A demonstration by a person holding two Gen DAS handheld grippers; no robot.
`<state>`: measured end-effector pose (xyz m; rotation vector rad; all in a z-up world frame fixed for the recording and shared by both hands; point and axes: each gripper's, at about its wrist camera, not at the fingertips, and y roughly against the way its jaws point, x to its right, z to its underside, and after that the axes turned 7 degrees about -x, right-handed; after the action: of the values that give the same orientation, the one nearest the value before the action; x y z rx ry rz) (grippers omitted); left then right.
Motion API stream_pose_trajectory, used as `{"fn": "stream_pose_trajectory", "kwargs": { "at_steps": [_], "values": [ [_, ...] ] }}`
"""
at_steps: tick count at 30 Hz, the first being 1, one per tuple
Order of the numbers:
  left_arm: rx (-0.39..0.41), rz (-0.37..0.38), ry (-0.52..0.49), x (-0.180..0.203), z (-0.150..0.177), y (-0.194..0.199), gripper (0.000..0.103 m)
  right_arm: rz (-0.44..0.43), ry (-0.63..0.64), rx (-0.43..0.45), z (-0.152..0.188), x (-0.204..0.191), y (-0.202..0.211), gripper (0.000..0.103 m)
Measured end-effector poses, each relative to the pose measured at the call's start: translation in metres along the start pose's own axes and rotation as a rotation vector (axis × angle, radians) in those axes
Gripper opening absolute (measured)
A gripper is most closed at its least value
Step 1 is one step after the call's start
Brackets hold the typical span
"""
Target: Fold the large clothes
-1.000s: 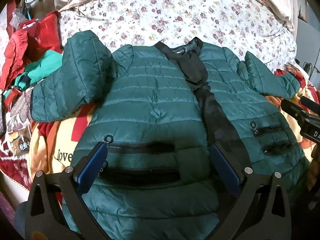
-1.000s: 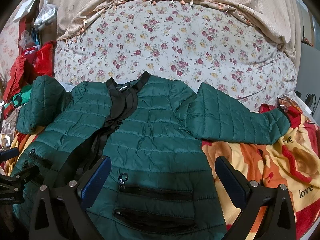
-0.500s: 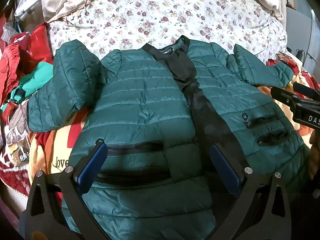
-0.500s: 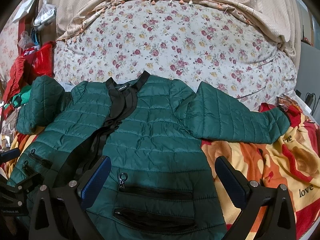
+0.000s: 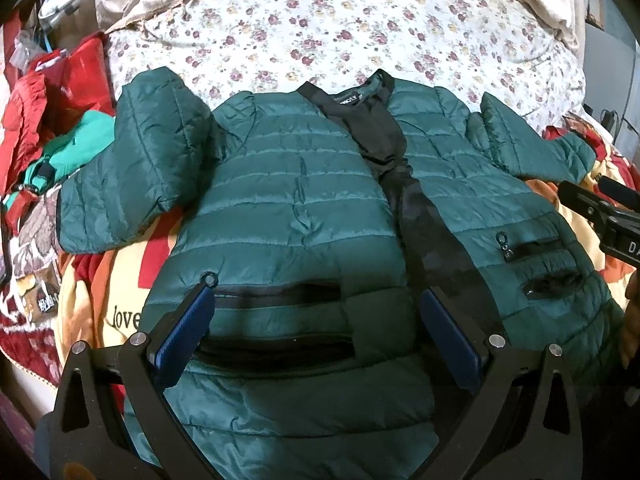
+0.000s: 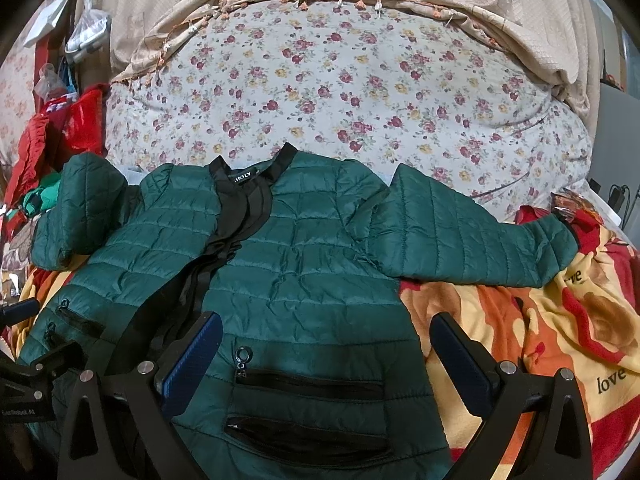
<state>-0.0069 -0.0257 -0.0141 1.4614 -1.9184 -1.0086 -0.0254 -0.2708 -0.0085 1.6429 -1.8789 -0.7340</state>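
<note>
Jacket (image 5: pixel 296 208) front-up on the orange blanket (image 6: pixel 540 320), sleeves out, nothing folded yet. Left gripper (image 5: pixel 316 322) has drifted back to its earlier spot above the hem, tongs wide; right gripper (image 6: pixel 326 352) likewise wide, hardly moved. No containers showing, only both pockets (image 6: pixel 308 388) unzipped.

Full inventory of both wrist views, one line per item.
puffer jacket: 1, dark green with black trim, spread front-up on the bed, unfolded
floral quilt: 1, white with red flowers, behind the jacket
love blanket: 1, yellow, orange and red, under the jacket
beige cloth: 1, tan, draped above the quilt
red clothes: pile, count unclear, far left
teal garment: 1, in that pile
left tool: 1, black with blue pads, open over the hem
right tool: 1, same colours, open over the pockets
</note>
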Motion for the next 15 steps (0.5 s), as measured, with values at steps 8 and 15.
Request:
{"fn": "stream_pose_trajectory", "kwargs": {
  "at_steps": [8, 15],
  "values": [
    [-0.006, 0.012, 0.021, -0.0046, 0.0011, -0.0010, 0.103, 0.000, -0.001, 0.001, 0.0007, 0.0011, -0.0002, 0.103],
    [-0.013, 0.002, 0.031, -0.0074, 0.0012, -0.0040, 0.103, 0.000, -0.002, 0.000, 0.0002, 0.0005, -0.0001, 0.103]
  ]
}}
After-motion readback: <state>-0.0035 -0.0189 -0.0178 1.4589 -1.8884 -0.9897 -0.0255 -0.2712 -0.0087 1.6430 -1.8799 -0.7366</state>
